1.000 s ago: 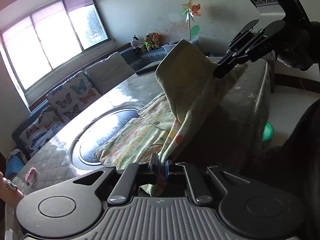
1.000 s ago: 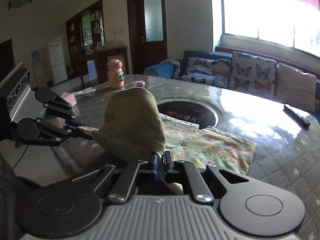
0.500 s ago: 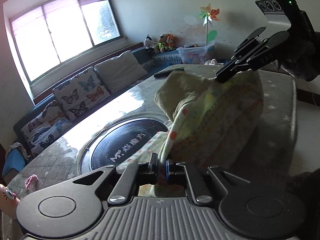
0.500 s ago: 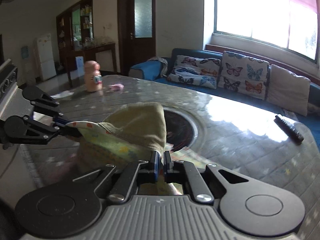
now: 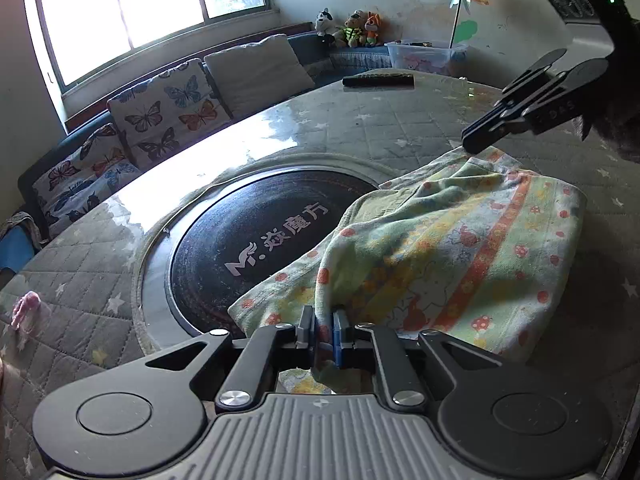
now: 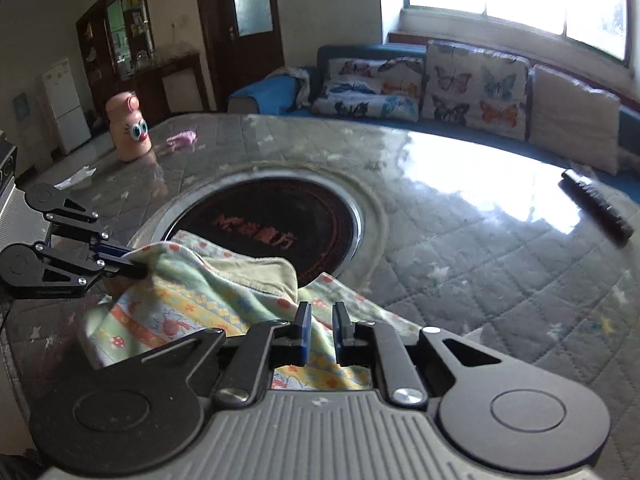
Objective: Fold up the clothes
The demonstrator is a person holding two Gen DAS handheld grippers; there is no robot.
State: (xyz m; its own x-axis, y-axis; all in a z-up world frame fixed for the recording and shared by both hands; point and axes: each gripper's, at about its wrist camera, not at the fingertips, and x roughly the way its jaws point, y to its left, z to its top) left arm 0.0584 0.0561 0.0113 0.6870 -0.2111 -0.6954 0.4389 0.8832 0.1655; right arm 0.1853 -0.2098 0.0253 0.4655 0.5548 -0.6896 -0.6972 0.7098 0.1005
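Observation:
A small patterned garment (image 5: 460,252), pale green and yellow with orange stripes and an olive lining, lies folded over on the quilted round table (image 5: 360,128); it also shows in the right wrist view (image 6: 192,304). My left gripper (image 5: 324,330) is shut on its near edge; it shows from the side in the right wrist view (image 6: 136,270). My right gripper (image 6: 322,324) has its jaws slightly apart just above the cloth, holding nothing; in the left wrist view (image 5: 470,144) it hovers at the garment's far corner.
A dark round inset plate (image 5: 256,240) sits in the table's middle, partly under the garment. A remote (image 5: 378,80) lies at the far edge. A pink bottle (image 6: 130,128) and a pink scrap (image 6: 182,138) are on the table. Sofa cushions (image 6: 472,92) stand behind.
Both grippers came down and forward, laying the lifted half of the garment over itself on the table. My right gripper opened and let go of the cloth.

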